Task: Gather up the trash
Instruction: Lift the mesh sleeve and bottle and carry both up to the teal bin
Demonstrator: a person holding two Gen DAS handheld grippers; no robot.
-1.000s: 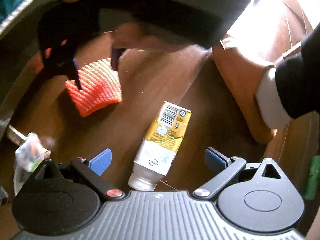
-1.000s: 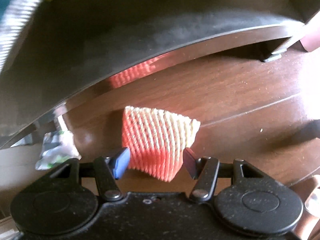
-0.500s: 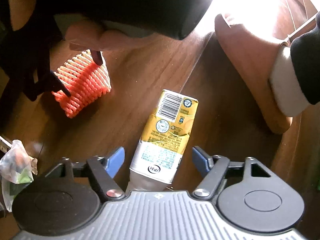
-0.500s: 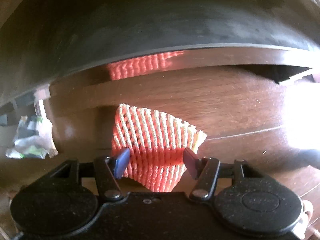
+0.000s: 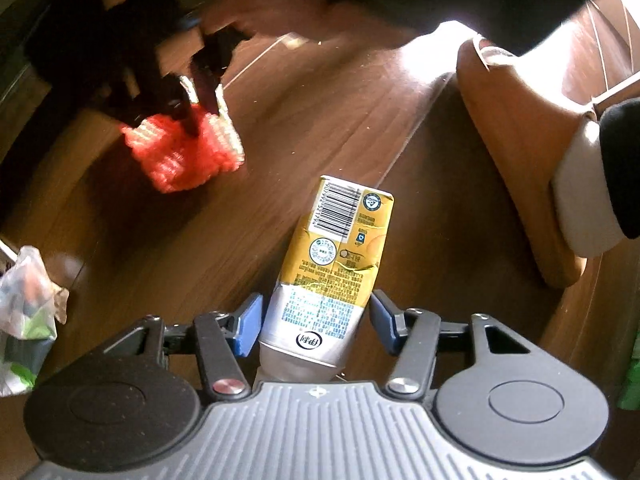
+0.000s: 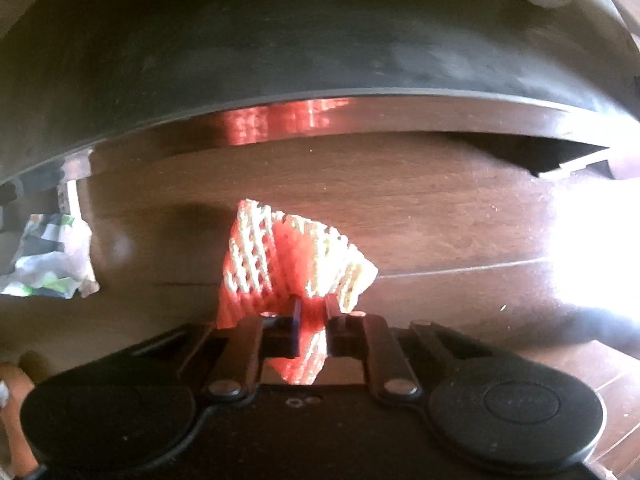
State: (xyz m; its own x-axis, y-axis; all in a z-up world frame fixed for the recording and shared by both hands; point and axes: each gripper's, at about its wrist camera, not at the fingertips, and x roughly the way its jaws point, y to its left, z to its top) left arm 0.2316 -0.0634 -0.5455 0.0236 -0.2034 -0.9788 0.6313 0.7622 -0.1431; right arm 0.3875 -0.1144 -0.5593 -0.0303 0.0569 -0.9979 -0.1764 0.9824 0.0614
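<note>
A yellow and silver drink carton lies on the wooden floor, its silver end between the blue pads of my left gripper. The jaws stand open around it, with small gaps on both sides. My right gripper is shut on an orange and white foam fruit net, which bunches up between the jaws. The net and the right gripper also show at the upper left of the left wrist view, blurred.
A crumpled plastic wrapper lies at the left, also in the right wrist view. A dark curved furniture base looms behind the net. A person's tan slipper stands at the right. Green object at the far right edge.
My right gripper closed on the foam net, squeezing it. My left gripper moved forward around the carton and its jaws narrowed toward it.
</note>
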